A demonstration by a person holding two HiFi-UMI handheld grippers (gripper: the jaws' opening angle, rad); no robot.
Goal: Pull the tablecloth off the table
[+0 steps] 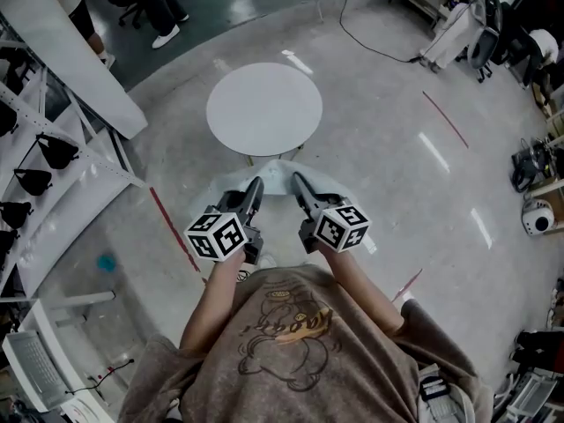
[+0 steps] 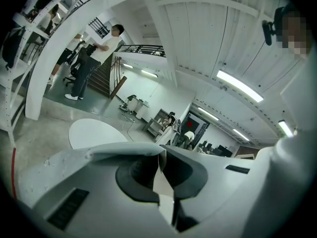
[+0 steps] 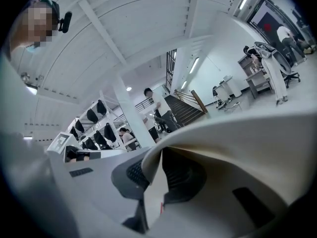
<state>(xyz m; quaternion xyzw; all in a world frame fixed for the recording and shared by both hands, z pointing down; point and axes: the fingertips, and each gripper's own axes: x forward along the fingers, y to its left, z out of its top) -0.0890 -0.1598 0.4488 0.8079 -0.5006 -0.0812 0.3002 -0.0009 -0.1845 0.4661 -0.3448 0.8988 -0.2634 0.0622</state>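
The round white table (image 1: 264, 108) stands bare on the floor ahead of me; it also shows at the left in the left gripper view, table (image 2: 91, 133). The white tablecloth (image 1: 275, 176) hangs off the table, bunched between my two grippers near my body. My left gripper (image 1: 256, 185) is shut on a thin fold of the cloth (image 2: 164, 188), its jaws (image 2: 161, 155) pressed together. My right gripper (image 1: 298, 180) pinches another edge of the cloth (image 3: 153, 197), with the jaws (image 3: 158, 155) close around it. Both grippers are held side by side, pointing toward the table.
White shelving (image 1: 53, 166) with dark items lines the left side. Red tape lines (image 1: 172, 227) mark the concrete floor. A cable (image 1: 370, 42) runs across the floor behind the table. Desks and chairs (image 1: 476, 33) crowd the far right. People stand at the far left (image 2: 94, 58).
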